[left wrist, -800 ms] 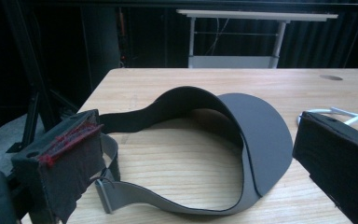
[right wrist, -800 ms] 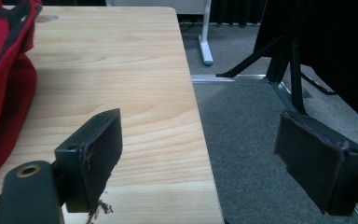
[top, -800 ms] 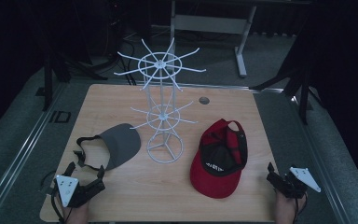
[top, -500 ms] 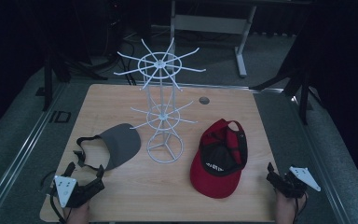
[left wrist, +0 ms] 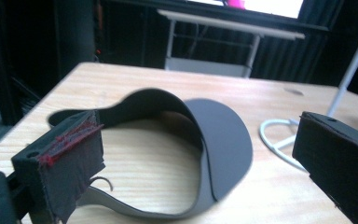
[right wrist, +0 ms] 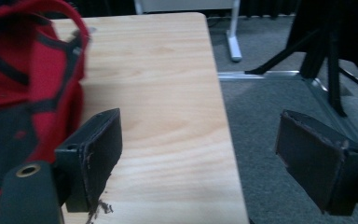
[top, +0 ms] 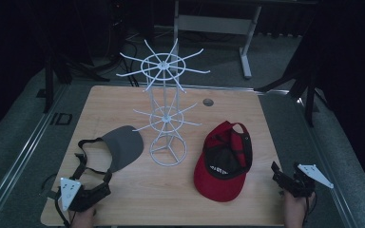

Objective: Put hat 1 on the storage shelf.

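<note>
A: High view: the light wooden table (top: 123, 99) carries a white wire display rack (top: 165, 111) in the middle, a grey visor with a black strap (top: 119, 148) to its left and a red baseball cap lying upside down (top: 224, 161) to its right. Where are the grippers?

B: The left gripper (top: 105, 183) sits at the near left corner, just short of the visor's strap. The right gripper (top: 276, 172) is at the near right edge, beside the cap.

A: And their jaws?

B: The left gripper view shows its jaws spread wide, the visor (left wrist: 200, 140) lying between and beyond them, untouched. The right gripper view shows wide jaws too, empty, with the cap (right wrist: 23, 88) at their left and grey carpet (right wrist: 279, 116) past the table edge.
</note>
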The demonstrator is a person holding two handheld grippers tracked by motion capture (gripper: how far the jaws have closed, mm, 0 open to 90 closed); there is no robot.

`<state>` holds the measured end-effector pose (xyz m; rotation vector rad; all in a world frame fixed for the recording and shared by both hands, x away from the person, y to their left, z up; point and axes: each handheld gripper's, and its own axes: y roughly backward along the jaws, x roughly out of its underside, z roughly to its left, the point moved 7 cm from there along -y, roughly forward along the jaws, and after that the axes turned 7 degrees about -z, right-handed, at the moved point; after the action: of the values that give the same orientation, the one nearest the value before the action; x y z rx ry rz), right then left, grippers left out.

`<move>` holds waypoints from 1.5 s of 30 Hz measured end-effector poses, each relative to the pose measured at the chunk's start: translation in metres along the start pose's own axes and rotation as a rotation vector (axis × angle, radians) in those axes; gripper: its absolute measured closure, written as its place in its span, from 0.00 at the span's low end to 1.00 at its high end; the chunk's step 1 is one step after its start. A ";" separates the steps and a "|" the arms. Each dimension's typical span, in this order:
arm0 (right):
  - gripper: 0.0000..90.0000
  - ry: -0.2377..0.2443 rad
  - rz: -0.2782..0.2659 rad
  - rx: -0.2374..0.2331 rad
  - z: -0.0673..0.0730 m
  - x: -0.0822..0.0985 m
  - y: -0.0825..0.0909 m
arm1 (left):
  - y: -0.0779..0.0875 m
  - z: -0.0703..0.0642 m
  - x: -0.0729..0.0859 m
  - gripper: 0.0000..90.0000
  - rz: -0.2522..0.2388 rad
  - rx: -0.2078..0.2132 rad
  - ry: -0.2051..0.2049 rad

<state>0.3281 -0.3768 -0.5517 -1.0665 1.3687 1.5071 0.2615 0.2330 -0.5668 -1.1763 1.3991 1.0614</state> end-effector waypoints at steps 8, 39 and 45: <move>0.16 0.022 0.005 -0.048 0.016 -0.030 0.001 | -0.001 -0.015 0.002 0.03 0.021 0.062 -0.036; 0.13 0.059 0.176 -0.259 0.088 -0.041 -0.072 | 0.001 -0.037 0.002 0.03 0.043 0.156 -0.038; 0.13 0.044 0.234 -0.275 0.094 -0.024 -0.086 | 0.001 -0.037 0.002 0.03 0.049 0.156 -0.031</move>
<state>0.4109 -0.2771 -0.5503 -1.1422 1.3818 1.8959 0.2554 0.1966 -0.5639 -1.0135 1.4655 0.9813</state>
